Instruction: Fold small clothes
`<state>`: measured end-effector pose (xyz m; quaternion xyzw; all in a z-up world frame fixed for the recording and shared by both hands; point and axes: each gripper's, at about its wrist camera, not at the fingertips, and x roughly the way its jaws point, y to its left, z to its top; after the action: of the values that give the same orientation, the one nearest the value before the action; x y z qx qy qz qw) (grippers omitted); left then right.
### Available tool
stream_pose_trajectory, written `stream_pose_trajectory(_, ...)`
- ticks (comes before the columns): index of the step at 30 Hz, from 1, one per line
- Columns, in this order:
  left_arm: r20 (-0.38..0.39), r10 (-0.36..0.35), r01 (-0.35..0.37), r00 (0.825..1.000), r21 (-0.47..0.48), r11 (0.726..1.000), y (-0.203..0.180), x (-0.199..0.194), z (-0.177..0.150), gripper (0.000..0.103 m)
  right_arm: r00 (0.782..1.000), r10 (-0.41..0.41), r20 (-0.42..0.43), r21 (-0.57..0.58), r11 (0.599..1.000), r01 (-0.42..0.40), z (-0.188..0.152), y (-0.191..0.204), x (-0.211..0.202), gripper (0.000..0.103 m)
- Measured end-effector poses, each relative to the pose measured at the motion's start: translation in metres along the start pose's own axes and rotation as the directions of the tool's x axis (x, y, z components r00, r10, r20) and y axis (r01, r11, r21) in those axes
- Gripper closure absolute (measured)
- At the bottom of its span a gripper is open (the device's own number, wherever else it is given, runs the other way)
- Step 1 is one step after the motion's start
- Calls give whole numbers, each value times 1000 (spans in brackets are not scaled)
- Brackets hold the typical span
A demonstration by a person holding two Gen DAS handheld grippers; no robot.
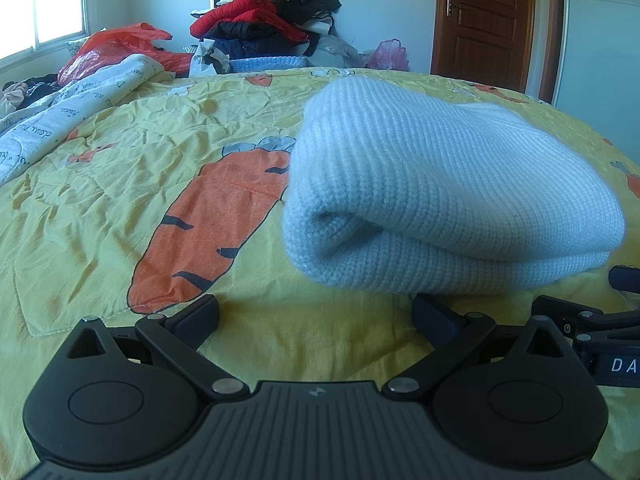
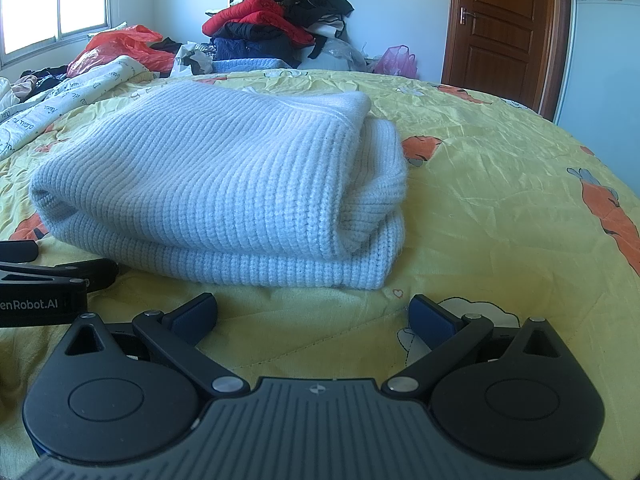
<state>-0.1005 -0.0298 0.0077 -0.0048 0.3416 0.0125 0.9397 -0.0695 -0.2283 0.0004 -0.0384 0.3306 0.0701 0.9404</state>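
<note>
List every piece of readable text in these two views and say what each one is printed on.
"enRobot.AI": on the left gripper's body at the left edge of the right wrist view; its start is cut off.
"DA": on the right gripper's body at the right edge of the left wrist view; the rest is cut off.
Cursive script on the white quilt: too small and distorted to read.
The light blue knit sweater shows no text.
</note>
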Motion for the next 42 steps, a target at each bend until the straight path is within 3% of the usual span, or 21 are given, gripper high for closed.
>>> stream_pose_trajectory(38, -15, -1, 1, 1000, -1, 1000, 1, 2, 3, 0, 1000, -2, -1, 2, 1000, 2, 0, -1, 0, 0)
stream_pose_trajectory(42, -36, -13, 13, 999, -8, 1000, 2, 1, 6, 0, 999, -2, -36, 3, 1000, 3, 0, -2, -6, 0)
